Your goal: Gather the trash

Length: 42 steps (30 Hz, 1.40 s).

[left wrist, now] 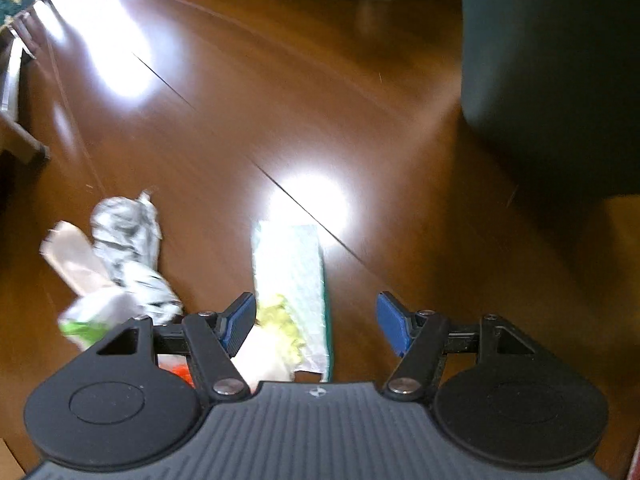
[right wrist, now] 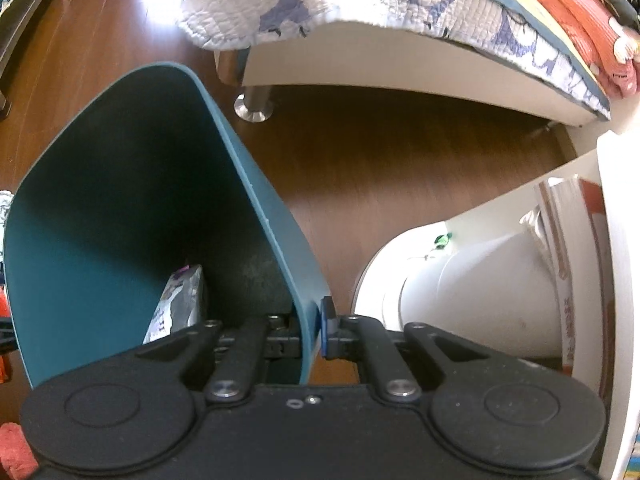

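Left edge of the wood floor, left wrist view: a small heap of trash — a beige paper scrap, a crumpled grey-white wrapper and a white-and-green packet, all touching or overlapping. The heap lies outboard of my left gripper's left finger.

Centre: the clear plastic wrapper, with yellow-green print at its near end. Its long axis runs straight away from me, nearly in line with the way the left gripper points. The jaws stand spread, nothing pinched. The wrapper sits off-centre in the gap, its near end just beside the left pad and well clear of the right pad. I judge a small shift toward the heap side would centre it; the jaws would then close across its short width, which suits a flat strip.

Right: the teal bin looms close, beyond the right pad.

Right wrist view: the right gripper is pinched on the bin's wall at the rim, one finger inside, one outside. One printed packet lies in the bin already. The left hand is the only free one, and the nearer.
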Available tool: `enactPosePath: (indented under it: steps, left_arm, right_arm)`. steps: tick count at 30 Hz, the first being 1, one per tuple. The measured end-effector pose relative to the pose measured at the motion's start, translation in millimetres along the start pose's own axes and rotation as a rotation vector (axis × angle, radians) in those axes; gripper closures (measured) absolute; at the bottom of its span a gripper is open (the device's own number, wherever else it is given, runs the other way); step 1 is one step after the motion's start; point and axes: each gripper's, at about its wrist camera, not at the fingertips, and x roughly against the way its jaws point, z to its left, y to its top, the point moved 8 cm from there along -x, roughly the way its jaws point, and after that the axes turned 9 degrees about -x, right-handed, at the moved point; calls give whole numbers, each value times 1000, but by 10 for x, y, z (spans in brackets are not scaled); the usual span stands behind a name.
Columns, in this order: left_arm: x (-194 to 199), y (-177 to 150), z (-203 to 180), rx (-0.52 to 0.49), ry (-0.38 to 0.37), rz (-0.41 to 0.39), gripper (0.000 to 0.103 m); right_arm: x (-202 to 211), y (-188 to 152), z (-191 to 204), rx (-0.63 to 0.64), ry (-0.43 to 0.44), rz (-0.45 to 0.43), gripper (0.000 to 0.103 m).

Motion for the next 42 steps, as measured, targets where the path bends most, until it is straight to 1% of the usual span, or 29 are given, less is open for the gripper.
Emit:
enactPosePath:
  steps: [1, 2, 4, 6, 8, 9, 10, 11, 12, 15, 17, 19, 23, 26, 27, 29, 32, 34, 35, 37, 39, 40, 42]
  left_arm:
    - [-86, -19, -35, -17, 7, 14, 39]
    - [-149, -34, -84, -29, 14, 23, 42]
    - [-247, -81, -132, -49, 22, 46, 60]
    - [-284, -99, -134, -58, 42, 57, 72]
    - [-264, -97, -107, -61, 61, 50, 80]
    - [-235, -89, -72, -59, 69, 44, 90]
    - [-202, -76, -47, -52, 81, 40, 93]
    - [-171, -58, -28, -37, 91, 33, 93]
    - [-138, -31, 16, -23, 93, 21, 97]
    - [-50, 0, 122, 17, 96, 2, 100]
    - [66, 38, 197, 64, 83, -9, 101]
    - [249, 107, 309, 125, 65, -44, 101]
    - [745, 225, 551, 249, 15, -120, 101]
    - [1164, 331, 628, 301, -27, -182, 101]
    - [1320, 389, 621, 298, -48, -220, 101]
    - [1674, 537, 559, 266, -61, -295, 101]
    - [2052, 746, 425, 242, -123, -373, 101]
    - [2323, 909, 246, 188, -180, -439, 101]
    - [2442, 988, 130, 150, -196, -470, 101]
    - [2561, 1117, -68, 87, -210, -488, 101]
    - [2635, 1262, -312, 29, -279, -498, 101]
    - [2664, 1332, -430, -16, -271, -513, 101]
    - [2665, 1427, -569, -84, -231, -537, 101]
  right_arm:
    - [1, -23, -4, -2, -1, 4, 97]
    - [1, -31, -20, -6, -3, 8, 97]
    - [-9, -47, -11, -12, -7, 13, 97]
    - [-20, -72, 0, -17, -13, 17, 97]
    - [-55, -114, 13, -25, -12, 20, 98]
    - [-86, -107, 9, -21, -10, 24, 98]
    - [-124, -107, 18, -12, -8, 26, 98]
    - [-139, -142, 20, -6, -5, 26, 98]
    - [-144, -172, 27, 2, -1, 24, 97]
    - [-164, -199, -15, -11, 22, 23, 97]
    - [-185, -195, -45, -14, 26, 20, 97]
    - [-221, -184, -68, -6, 26, 13, 97]
    - [-208, -184, -69, -20, 34, 8, 97]
    - [-199, -177, -60, -20, 38, -3, 97]
    - [-202, -170, -56, -17, 36, -8, 97]
    - [-175, -185, -40, -12, 37, -15, 97]
    - [-152, -175, -23, 2, 45, -22, 97]
    - [-143, -175, -12, 8, 44, -29, 97]
    - [-140, -172, -12, 9, 45, -31, 97]
    - [-132, -174, -5, 12, 45, -34, 97]
    - [-126, -176, 6, 17, 44, -36, 97]
    - [-129, -172, 8, 17, 44, -36, 97]
    - [-109, -189, 5, 15, 44, -34, 97]
